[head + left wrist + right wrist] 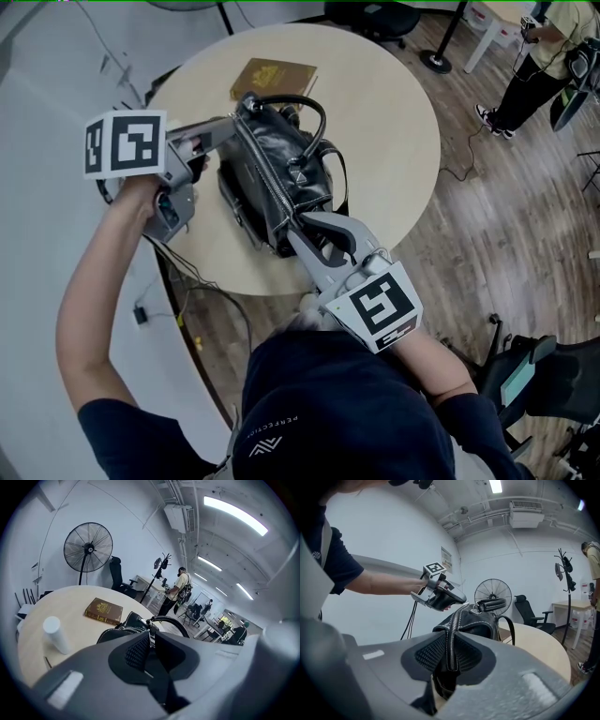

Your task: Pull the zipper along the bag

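Note:
A black leather bag [291, 173] stands on the round table [394, 122]. Its zipper [267, 178] runs along the top and looks closed. My left gripper [239, 117] is at the bag's far end. In the left gripper view the small metal zipper pull [151, 636] sits between the pads of the left gripper [151, 641], with a narrow gap showing, so the gripper is open. My right gripper [302, 223] is at the near end. There the bag's zippered end [451, 634] stands between the spread pads of the right gripper [451, 653], which is also open.
A brown book [274, 77] lies beyond the bag. A white cylinder [55, 634] stands on the table to the left. A standing fan [88, 547] and office chairs are behind the table. A person [539, 56] stands on the wooden floor at the far right.

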`<state>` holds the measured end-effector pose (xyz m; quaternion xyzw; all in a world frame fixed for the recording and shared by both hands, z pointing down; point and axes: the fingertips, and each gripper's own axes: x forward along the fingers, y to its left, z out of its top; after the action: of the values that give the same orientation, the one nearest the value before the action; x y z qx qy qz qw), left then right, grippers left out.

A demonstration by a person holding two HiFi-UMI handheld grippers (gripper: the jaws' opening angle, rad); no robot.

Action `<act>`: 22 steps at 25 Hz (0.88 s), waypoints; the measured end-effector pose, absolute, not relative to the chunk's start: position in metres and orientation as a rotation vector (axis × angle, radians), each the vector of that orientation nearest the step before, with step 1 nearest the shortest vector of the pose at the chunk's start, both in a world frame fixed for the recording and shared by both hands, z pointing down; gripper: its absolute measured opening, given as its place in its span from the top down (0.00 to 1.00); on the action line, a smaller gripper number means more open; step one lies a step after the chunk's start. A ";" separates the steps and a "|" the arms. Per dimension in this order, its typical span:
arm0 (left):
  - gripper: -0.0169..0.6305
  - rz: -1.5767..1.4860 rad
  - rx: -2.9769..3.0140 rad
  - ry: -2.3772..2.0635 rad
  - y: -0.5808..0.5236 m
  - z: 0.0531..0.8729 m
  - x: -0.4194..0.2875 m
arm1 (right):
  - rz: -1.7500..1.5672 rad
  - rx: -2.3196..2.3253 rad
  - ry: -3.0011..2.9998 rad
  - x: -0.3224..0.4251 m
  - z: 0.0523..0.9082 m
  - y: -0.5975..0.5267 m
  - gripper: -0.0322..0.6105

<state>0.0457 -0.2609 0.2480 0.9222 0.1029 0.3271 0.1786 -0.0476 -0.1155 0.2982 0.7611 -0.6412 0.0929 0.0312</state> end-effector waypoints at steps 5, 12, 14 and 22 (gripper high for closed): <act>0.86 0.877 2.602 0.323 -0.261 0.244 0.039 | 0.301 2.345 -1.961 -0.043 0.302 -0.111 0.84; 0.91 0.722 2.616 0.252 -0.273 0.227 0.014 | 0.311 2.359 -1.946 -0.041 0.302 -0.103 0.84; 0.95 0.669 2.614 0.221 -0.276 0.225 0.006 | 0.309 2.369 -1.935 -0.038 0.300 -0.100 0.84; 0.95 0.430 2.526 0.324 -0.249 0.226 -0.016 | 0.306 2.396 -1.916 -0.027 0.295 -0.093 0.86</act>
<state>-0.0164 -0.2495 0.2258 0.9401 0.1206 0.1600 0.2757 -0.0271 -0.0932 0.2946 0.7768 -0.6212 0.0992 0.0291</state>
